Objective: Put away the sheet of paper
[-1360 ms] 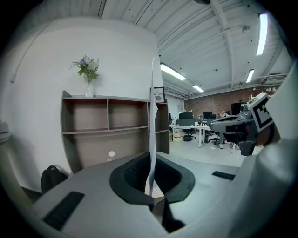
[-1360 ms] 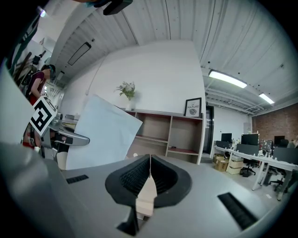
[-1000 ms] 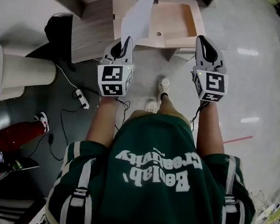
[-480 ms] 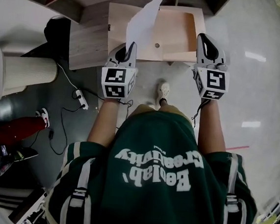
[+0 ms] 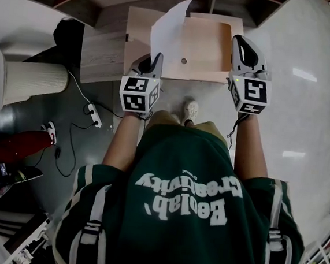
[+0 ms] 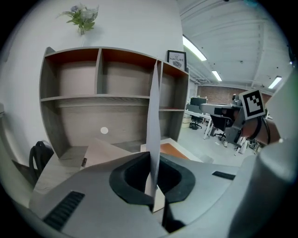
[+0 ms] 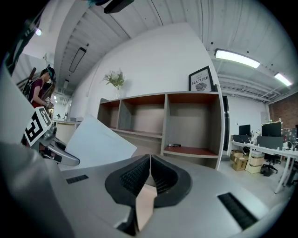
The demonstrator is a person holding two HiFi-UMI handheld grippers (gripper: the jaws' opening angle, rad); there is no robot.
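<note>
Nearer the shelf (image 6: 100, 97) now, left gripper (image 5: 157, 58) clamps the sheet of paper (image 5: 168, 33), lower edge hidden; right gripper (image 5: 244, 46) closed, empty.

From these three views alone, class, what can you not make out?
1. Bottom edge of the paper: left gripper view, clamped inside the jaws of the left gripper.
2. Part of the box: head view, behind the paper.
3. Dark thing on the shelf: right gripper view, too small to name.
4. Picture in the frame: right gripper view, too small.
</note>
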